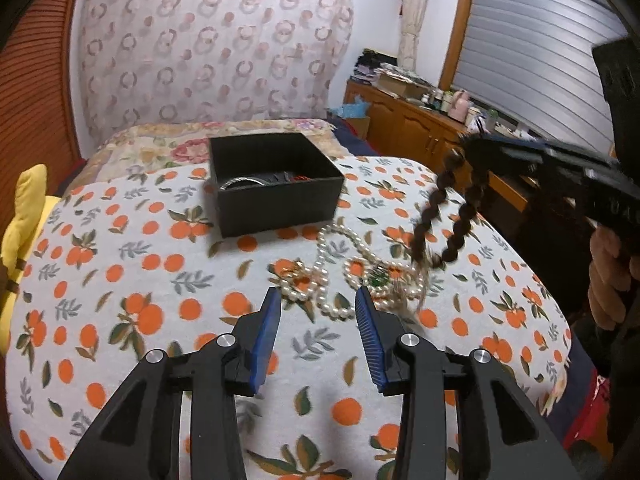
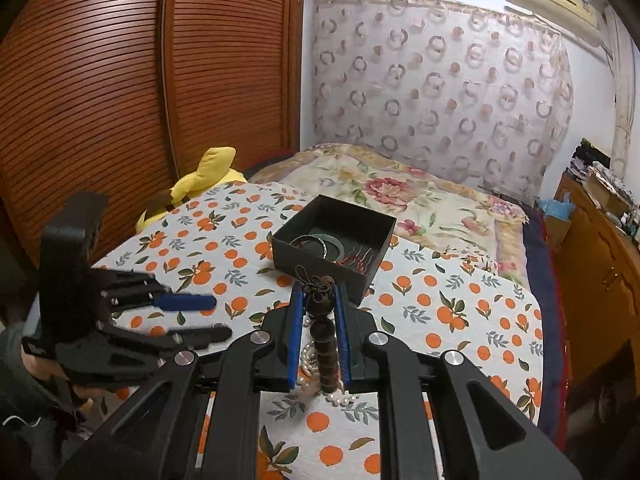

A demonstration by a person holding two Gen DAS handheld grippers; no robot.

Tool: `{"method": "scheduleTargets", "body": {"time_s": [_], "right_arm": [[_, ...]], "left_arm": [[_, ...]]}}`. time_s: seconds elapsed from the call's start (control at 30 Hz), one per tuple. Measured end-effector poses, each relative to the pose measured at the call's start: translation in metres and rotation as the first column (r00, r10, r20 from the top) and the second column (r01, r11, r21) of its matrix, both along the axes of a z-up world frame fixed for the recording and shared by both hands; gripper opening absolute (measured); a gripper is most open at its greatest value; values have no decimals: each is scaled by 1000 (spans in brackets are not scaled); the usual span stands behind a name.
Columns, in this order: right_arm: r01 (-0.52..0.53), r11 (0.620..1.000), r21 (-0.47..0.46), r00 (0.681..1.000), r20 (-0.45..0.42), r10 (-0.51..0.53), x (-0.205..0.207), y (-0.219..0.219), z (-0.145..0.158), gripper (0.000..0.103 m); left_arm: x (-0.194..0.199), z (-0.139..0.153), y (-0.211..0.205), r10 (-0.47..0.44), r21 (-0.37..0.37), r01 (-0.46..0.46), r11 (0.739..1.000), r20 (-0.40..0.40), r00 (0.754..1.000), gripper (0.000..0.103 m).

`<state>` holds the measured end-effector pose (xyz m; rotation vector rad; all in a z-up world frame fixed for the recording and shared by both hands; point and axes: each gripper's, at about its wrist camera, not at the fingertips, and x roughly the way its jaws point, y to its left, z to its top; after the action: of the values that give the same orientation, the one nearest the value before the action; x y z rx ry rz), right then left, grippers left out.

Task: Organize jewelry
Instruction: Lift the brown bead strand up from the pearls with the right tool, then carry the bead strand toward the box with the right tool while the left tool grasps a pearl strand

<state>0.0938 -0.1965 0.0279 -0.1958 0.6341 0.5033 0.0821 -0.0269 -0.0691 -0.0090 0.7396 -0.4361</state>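
Note:
A black open box (image 1: 276, 192) stands on the orange-print bedcover and holds bangles and a red bracelet (image 2: 352, 260). A white pearl necklace (image 1: 340, 276) lies in a heap with a green-stone piece (image 1: 378, 278) just beyond my left gripper (image 1: 318, 300), which is open and empty above the cover. My right gripper (image 2: 318, 292) is shut on a dark brown bead bracelet (image 2: 324, 344), which hangs as a loop above the pearls (image 1: 448, 220). The box (image 2: 334, 248) lies just ahead of the right gripper. The left gripper also shows in the right wrist view (image 2: 200, 316).
A yellow plush toy (image 2: 200, 184) lies at the bed's left edge by the wooden wardrobe doors (image 2: 120, 100). A floral quilt (image 2: 400, 196) covers the far bed. A wooden cabinet (image 1: 420, 128) with clutter stands at the right under the window.

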Motion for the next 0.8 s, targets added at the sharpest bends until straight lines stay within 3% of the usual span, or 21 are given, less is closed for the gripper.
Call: {"method": "scheduleTargets", "body": {"time_s": [0.8], "right_arm": [[-24, 999, 45, 999, 36, 22, -8, -2, 28, 17]], "left_arm": [[17, -7, -62, -173, -124, 170, 978, -14, 985, 40]]}}
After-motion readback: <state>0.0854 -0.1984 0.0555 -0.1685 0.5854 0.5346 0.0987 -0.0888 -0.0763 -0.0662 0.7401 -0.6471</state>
